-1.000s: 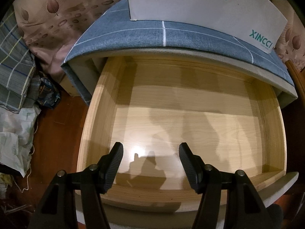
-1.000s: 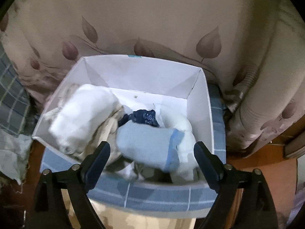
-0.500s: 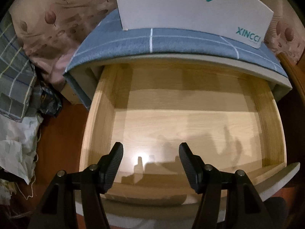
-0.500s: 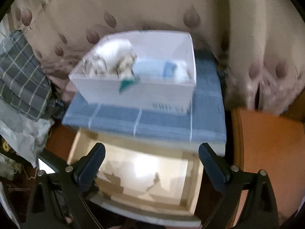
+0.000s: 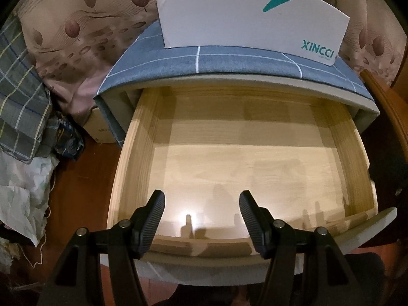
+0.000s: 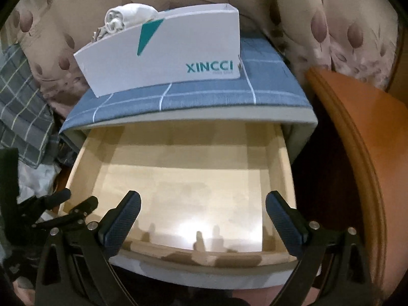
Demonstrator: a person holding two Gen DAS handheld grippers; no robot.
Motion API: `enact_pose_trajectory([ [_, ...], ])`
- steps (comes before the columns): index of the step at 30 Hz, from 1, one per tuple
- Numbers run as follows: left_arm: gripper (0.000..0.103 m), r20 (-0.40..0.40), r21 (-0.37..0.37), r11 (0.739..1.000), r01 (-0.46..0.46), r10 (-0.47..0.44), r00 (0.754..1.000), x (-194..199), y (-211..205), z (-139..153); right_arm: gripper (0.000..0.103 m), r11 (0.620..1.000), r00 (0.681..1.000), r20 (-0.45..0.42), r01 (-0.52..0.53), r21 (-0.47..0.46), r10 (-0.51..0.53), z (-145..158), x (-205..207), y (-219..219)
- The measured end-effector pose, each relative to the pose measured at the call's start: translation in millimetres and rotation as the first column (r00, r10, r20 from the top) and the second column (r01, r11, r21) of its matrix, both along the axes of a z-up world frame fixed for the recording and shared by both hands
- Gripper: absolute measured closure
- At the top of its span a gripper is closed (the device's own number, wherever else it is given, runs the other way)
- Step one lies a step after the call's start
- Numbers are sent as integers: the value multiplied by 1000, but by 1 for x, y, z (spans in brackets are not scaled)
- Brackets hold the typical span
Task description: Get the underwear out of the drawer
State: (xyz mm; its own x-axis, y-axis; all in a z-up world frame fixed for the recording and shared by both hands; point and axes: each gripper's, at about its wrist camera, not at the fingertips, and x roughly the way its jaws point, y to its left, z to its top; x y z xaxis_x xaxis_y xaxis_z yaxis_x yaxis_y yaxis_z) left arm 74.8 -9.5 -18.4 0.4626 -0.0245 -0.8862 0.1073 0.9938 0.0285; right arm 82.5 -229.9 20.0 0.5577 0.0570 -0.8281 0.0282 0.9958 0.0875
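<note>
- Both the left gripper and the right gripper hang spread and unladen over the pulled-out drawer.
- Rolled underwear sits in the white box, well beyond them.

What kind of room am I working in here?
Most likely a bedroom. An open wooden drawer slides out of a low stand topped with blue checked cloth, a white box on it holds rolled clothing, and leaf-print fabric, maybe a curtain or bedding, hangs behind.

White box atop blue-checked cabinet
</note>
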Motion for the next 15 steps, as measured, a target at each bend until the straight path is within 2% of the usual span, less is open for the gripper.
enact_pose_trajectory([
  [7,41,2,18,1000,9,-9,1000,-2,-4,-2,6,1000,1000,-5,17,21,-17,-14,-6,0],
  [15,41,12,35,999,13,-14,1000,-4,-7,-1,6,1000,999,-50,-4,17,5,-24,-2,5],
])
